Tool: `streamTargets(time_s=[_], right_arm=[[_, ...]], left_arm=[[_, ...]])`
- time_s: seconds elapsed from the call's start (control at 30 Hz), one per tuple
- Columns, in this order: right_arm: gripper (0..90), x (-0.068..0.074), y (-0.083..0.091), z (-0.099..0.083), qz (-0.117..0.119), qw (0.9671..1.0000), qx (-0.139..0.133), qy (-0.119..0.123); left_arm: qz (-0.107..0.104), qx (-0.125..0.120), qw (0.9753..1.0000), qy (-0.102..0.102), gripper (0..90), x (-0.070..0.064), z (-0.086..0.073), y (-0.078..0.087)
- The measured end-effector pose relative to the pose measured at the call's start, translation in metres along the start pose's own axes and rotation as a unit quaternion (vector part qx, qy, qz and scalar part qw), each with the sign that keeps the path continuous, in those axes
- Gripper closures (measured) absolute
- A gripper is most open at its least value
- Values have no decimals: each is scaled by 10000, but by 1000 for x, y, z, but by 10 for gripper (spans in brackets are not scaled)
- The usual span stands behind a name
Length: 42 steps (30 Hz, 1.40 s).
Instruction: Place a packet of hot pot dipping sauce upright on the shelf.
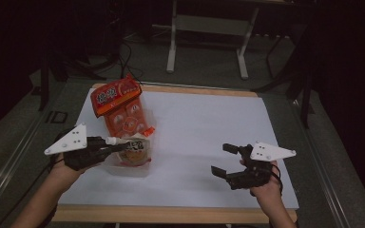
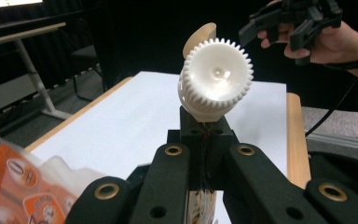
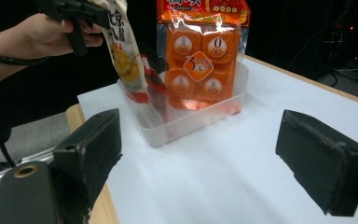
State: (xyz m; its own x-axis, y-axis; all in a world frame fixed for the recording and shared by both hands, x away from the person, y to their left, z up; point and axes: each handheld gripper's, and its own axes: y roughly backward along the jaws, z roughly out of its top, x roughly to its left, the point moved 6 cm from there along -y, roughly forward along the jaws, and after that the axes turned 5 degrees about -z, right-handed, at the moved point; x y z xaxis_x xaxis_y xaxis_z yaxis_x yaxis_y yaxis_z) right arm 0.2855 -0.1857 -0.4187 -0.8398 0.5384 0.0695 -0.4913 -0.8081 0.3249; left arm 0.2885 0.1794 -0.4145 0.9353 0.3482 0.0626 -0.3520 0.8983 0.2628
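Observation:
A spouted pouch (image 1: 135, 152) with a white ribbed cap (image 2: 216, 79) hangs over the near end of a clear plastic bin (image 3: 191, 119). My left gripper (image 1: 116, 145) is shut on the pouch at its neck, just under the cap, with the jaws (image 2: 204, 135) closed together. An orange snack pack (image 1: 121, 107) stands upright in the bin's far end, leaning back. In the right gripper view the pouch (image 3: 123, 51) dangles tilted, its lower end inside the bin. My right gripper (image 1: 222, 159) hovers open over the right side of the table, nothing between its pads (image 3: 93, 149).
A white sheet (image 1: 199, 128) covers the wooden table, whose front edge (image 1: 171, 213) runs along the bottom. Beyond the table, white desk legs (image 1: 172, 42) stand on the grey floor. The surroundings are dark.

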Motion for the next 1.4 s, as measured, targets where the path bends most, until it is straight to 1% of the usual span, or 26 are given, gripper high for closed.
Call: streamTargets(time_s=[0.07,0.13,0.2,0.27,0.33,0.43,0.53,0.67,0.77,1.0,1.13,1.2,1.23,1.27,1.33,1.37,1.4], right_arm=[[141,0,0,0,2,10000,6,-20],[142,-1,-1,-2,-8,10000,19,-33],[142,-1,-1,-2,-10,10000,27,-41],[142,-1,-1,-2,-5,10000,30,-51],[142,-2,-1,-4,1,10000,43,-68],[143,-2,-2,-5,14,9999,60,-91],[143,-3,-2,-6,16,9999,71,-115],[143,-4,-2,-6,24,9999,60,-134],[143,-4,-2,-6,10,9999,67,-138],[142,-5,-3,-10,18,9998,127,-159],[143,-5,-5,-12,27,9997,169,-174],[143,-6,-6,-13,29,9997,190,-169],[143,-6,-7,-14,34,9996,198,-179],[143,-6,-7,-14,41,9996,206,-178],[143,-5,-7,-14,42,9996,216,-174],[143,-5,-7,-14,43,9996,218,-176],[143,-5,-7,-14,48,9996,219,-177]], left_arm=[[25,33,10000,-19,895,1,-2,1],[84,88,9999,0,896,4,-9,1],[61,96,9999,58,895,5,-11,2],[80,92,9999,50,895,5,-13,2],[55,142,9998,107,895,5,-17,1],[-52,204,9996,178,895,4,-24,-1],[-78,263,9994,221,894,3,-32,-3],[-69,224,9992,313,893,3,-40,-5],[-74,240,9989,385,893,4,-47,-7],[-43,299,9984,474,893,5,-64,-12],[-7,388,9979,513,892,5,-73,-16],[-4,485,9975,509,892,5,-78,-18],[-5,467,9976,506,891,5,-80,-19],[-19,431,9974,576,891,6,-81,-19],[-2,430,9974,580,891,7,-81,-18],[24,438,9970,641,889,7,-81,-18],[18,455,9969,649,886,7,-81,-18]])
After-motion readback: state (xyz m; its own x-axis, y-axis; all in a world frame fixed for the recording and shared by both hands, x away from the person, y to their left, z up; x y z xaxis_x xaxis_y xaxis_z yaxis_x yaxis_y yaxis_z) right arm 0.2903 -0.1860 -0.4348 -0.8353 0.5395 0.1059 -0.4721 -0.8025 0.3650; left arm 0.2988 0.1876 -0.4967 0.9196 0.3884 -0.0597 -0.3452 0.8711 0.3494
